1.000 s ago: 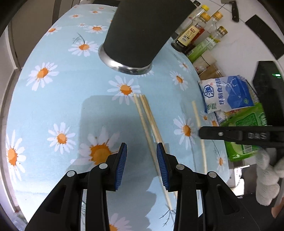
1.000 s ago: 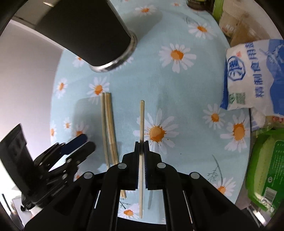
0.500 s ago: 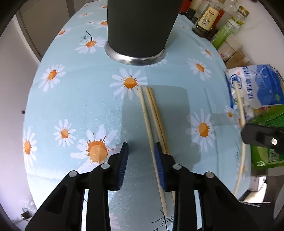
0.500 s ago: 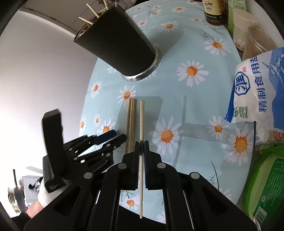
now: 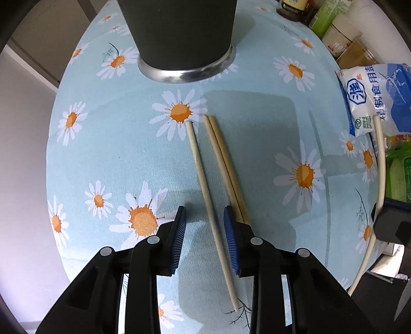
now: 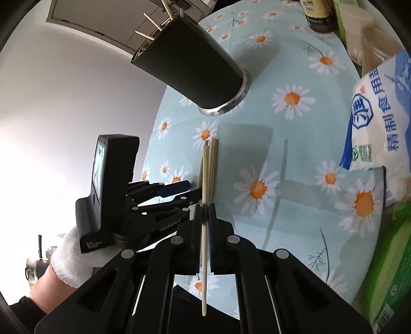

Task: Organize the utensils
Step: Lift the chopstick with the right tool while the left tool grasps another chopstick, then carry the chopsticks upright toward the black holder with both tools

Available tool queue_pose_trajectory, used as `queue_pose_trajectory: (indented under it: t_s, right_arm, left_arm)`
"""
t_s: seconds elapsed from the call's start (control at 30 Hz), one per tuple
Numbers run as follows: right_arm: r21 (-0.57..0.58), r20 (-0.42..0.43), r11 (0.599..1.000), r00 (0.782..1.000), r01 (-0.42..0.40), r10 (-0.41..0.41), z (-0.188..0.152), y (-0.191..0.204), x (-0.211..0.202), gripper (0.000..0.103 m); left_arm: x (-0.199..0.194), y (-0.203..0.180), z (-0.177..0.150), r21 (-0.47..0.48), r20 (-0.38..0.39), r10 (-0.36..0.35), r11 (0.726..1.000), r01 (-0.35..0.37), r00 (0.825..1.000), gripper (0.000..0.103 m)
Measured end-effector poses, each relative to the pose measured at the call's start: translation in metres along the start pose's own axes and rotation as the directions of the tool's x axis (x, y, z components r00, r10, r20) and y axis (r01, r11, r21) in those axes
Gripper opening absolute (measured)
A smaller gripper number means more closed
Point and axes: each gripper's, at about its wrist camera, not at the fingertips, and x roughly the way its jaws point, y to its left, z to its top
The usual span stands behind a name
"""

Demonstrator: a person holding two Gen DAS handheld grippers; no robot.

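Note:
My left gripper (image 5: pixel 205 226) points down at the daisy tablecloth (image 5: pixel 102 154), open, its blue pads astride a pale chopstick (image 5: pixel 205 185) without touching it. Two tan chopsticks (image 5: pixel 221 154) lie just right of that one and run under the right finger. The black cup holder (image 5: pixel 183 38) stands beyond them. My right gripper (image 6: pixel 205 213) is shut on another pale chopstick (image 6: pixel 204 167), held off the table and pointing toward the holder (image 6: pixel 192 69). Several sticks (image 6: pixel 154 24) poke from the holder's top. In the right wrist view, my left gripper (image 6: pixel 179 190) hovers over the lying chopsticks (image 6: pixel 212 159).
A blue-and-white salt bag (image 5: pixel 372 97) and a green packet (image 5: pixel 400 174) lie at the table's right side. Sauce bottles and jars (image 5: pixel 341 38) stand at the back right. The table edge curves close on the left. A white-gloved hand (image 6: pixel 69 257) holds the left gripper.
My left gripper slid right until the pale chopstick lay between its pads, and the jaws narrowed slightly. My right gripper lifted and tilted up with its chopstick, bringing the holder's top into view.

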Motion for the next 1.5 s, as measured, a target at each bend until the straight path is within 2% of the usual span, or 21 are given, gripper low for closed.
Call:
queue_pose_trajectory:
  t_s: [0.13, 0.23, 0.37, 0.5, 0.57, 0.7, 0.83, 0.9, 1.0, 1.13, 1.2, 1.3, 1.33, 1.5]
  right_arm:
    - [-0.003, -0.001, 1.000, 1.000, -0.014, 0.014, 0.003, -0.003, -0.001, 0.005]
    - [-0.014, 0.012, 1.000, 1.000, 0.006, -0.006, 0.007, -0.004, -0.003, 0.005]
    - [0.027, 0.024, 1.000, 1.000, -0.008, 0.008, 0.010, -0.006, -0.002, 0.005]
    - [0.017, 0.071, 0.999, 0.997, 0.030, -0.031, 0.013, 0.003, 0.001, 0.005]
    - [-0.001, 0.111, 0.997, 0.991, 0.077, -0.076, 0.012, 0.010, 0.003, 0.005]
    - [0.024, 0.111, 0.995, 0.989, 0.092, -0.095, 0.016, 0.017, 0.018, 0.006]
    - [0.029, 0.115, 0.989, 0.983, 0.142, -0.144, 0.028, 0.029, 0.026, 0.006]
    - [0.014, 0.146, 0.982, 0.972, 0.186, -0.186, 0.033, 0.041, 0.023, 0.006]
    - [0.052, 0.175, 0.976, 0.960, 0.212, -0.218, 0.040, 0.050, 0.015, 0.006]
    - [0.058, 0.246, 0.964, 0.932, 0.259, -0.265, 0.041, 0.072, 0.004, 0.006]
    - [0.058, 0.283, 0.962, 0.920, 0.266, -0.271, 0.041, 0.084, 0.000, 0.006]
    - [0.061, 0.319, 0.962, 0.908, 0.267, -0.272, 0.047, 0.100, 0.000, 0.006]
    - [0.063, 0.328, 0.962, 0.905, 0.265, -0.270, 0.049, 0.103, 0.000, 0.006]
    - [0.062, 0.368, 0.972, 0.900, 0.226, -0.233, 0.061, 0.116, -0.006, 0.006]
  left_arm:
    - [0.002, 0.007, 0.011, -0.047, -0.017, -0.020, 0.999, 0.019, 1.000, 0.013]
    - [0.002, 0.019, 0.012, -0.075, -0.010, -0.039, 0.996, 0.038, 0.999, 0.004]
    - [0.003, 0.027, 0.010, -0.081, 0.004, -0.064, 0.995, 0.064, 0.998, 0.004]
    - [0.002, 0.044, -0.001, -0.115, 0.041, -0.124, 0.985, 0.128, 0.991, 0.004]
    - [0.002, 0.051, -0.006, -0.130, 0.072, -0.155, 0.978, 0.163, 0.985, 0.004]
    - [-0.010, 0.064, -0.014, -0.111, 0.132, -0.227, 0.964, 0.242, 0.965, 0.004]
    - [-0.045, 0.088, -0.014, -0.051, 0.215, -0.255, 0.961, 0.271, 0.943, 0.004]
    - [-0.059, 0.099, -0.017, -0.012, 0.250, -0.274, 0.958, 0.286, 0.929, 0.004]
    - [-0.073, 0.112, -0.015, 0.038, 0.299, -0.306, 0.950, 0.309, 0.904, 0.004]
    - [-0.085, 0.122, -0.014, 0.078, 0.342, -0.343, 0.938, 0.338, 0.875, 0.004]
    - [-0.091, 0.129, -0.014, 0.082, 0.358, -0.383, 0.921, 0.380, 0.851, 0.004]
    - [-0.101, 0.133, -0.014, 0.113, 0.392, -0.414, 0.908, 0.404, 0.822, 0.004]
    - [-0.105, 0.136, -0.013, 0.124, 0.396, -0.438, 0.897, 0.425, 0.807, 0.004]
    - [-0.127, 0.137, -0.008, 0.171, 0.442, -0.481, 0.874, 0.455, 0.757, 0.004]
